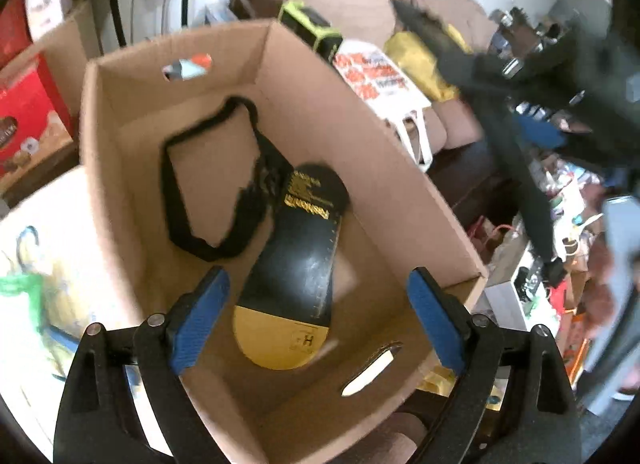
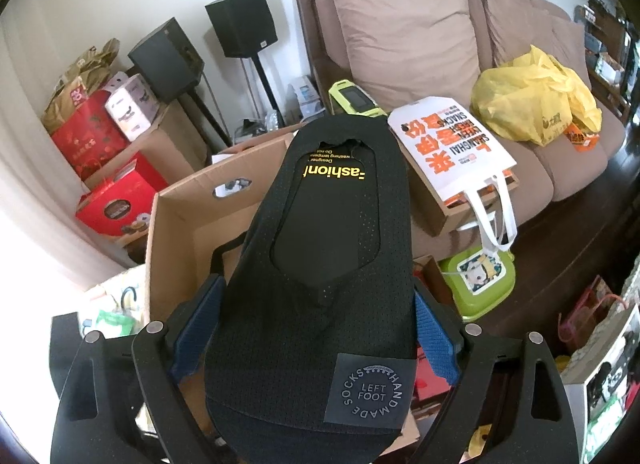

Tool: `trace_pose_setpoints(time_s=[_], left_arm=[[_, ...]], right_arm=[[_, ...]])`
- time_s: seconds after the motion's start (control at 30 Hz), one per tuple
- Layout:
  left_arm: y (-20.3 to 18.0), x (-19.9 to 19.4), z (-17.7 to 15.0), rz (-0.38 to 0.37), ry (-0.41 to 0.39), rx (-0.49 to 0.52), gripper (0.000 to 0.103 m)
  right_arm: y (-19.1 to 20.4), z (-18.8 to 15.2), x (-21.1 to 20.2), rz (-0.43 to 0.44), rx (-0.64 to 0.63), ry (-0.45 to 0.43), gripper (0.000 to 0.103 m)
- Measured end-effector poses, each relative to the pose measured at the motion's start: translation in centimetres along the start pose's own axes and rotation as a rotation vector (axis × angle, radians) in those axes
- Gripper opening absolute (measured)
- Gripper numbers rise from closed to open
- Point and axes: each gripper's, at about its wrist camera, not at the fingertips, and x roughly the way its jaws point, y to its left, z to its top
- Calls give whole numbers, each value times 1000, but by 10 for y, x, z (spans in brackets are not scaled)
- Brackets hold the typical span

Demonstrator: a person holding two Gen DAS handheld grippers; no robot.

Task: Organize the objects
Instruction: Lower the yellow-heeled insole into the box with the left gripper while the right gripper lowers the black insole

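Left gripper [image 1: 318,314] hanging wide open, empty, above cardboard box [image 1: 316,75]; sock card [image 1: 294,276] lying inside; right gripper [image 2: 316,328] gripping black sock [image 2: 320,264] over box.

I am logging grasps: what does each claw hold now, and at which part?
The right claw grips a black sock on its card insert, at the toe end by the label. The left claw holds nothing.
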Motion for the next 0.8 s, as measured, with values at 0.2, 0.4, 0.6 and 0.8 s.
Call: trace_pose_setpoints(time_s=[0.2, 0.4, 0.6, 0.8], left_arm=[[12, -30, 6, 93, -53, 15, 96], [33, -51, 4, 152, -83, -4, 99], [58, -63, -5, 197, -94, -28, 99], [85, -68, -15, 212, -94, -63, 99]], right_arm=[[9, -2, 5, 9, -7, 7, 90], [22, -10, 10, 15, -23, 14, 90], [33, -27, 32, 20, -43, 54, 90], [47, -50, 67, 23, -52, 119, 90]])
